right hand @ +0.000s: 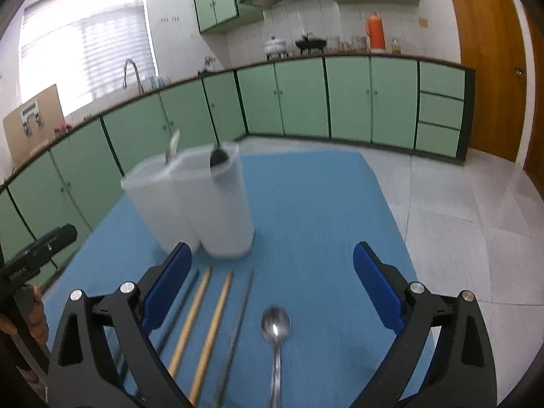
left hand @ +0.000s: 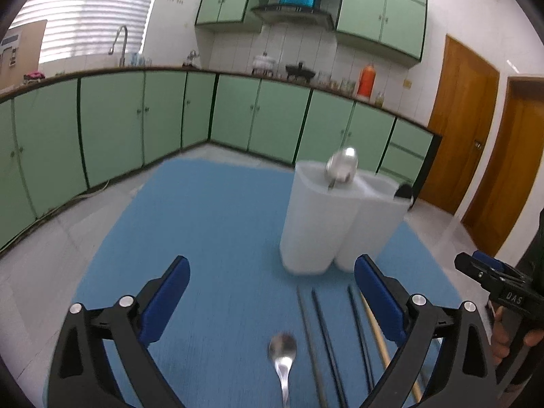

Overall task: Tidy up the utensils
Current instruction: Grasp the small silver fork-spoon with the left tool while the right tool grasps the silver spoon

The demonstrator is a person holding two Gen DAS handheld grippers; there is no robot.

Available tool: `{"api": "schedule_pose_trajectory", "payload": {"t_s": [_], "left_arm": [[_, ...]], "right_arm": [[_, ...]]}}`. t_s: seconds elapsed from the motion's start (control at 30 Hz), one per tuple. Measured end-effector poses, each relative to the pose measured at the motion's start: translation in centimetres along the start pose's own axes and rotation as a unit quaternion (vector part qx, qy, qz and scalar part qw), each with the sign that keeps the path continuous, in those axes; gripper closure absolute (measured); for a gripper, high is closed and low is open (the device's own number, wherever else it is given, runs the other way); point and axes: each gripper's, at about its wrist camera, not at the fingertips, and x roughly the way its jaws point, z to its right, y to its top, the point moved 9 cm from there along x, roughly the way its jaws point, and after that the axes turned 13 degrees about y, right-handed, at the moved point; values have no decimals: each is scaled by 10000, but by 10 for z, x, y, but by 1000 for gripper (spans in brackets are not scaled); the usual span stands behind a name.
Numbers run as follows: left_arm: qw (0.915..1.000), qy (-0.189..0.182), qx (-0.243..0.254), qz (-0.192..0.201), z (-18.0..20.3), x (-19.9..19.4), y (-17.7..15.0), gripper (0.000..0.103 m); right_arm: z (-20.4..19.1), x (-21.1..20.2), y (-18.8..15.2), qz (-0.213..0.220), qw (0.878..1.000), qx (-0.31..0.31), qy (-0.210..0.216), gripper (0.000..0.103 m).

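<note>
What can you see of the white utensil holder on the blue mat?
The white utensil holder is translucent white plastic by its look, tall, with rounded lobes joined side by side, at least two compartments, open on top. It stands upright on the blue mat, just beyond the row of chopsticks. A metal spoon stands bowl-up in one compartment; a dark, rounded utensil end pokes out of the other. Motion blur softens its edges. Neither tongs touches it.
</note>
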Motion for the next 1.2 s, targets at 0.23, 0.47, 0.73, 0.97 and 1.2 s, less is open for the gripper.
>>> {"api": "schedule_pose_trajectory", "payload": {"t_s": [0.23,0.47,0.73,0.97,1.2], "left_arm": [[9990,253,135,-335,-4,2,-28,8],[9972,354,324,-577,-2,7,-49,8],[9958,367,451,-703,-2,12,-60,8],[9950,382,508,-765,-4,16,-64,8],[9946,357,542,-813,-1,19,-66,8]], "right_arm": [[1,15,-31,-486,9987,-109,-45,19],[-3,38,-53,-997,9949,-171,-28,40],[4,51,-62,-1262,9919,-111,-4,54],[6,58,-60,-1426,9897,-105,-23,64],[7,55,-60,-1461,9892,-107,11,75]]}}
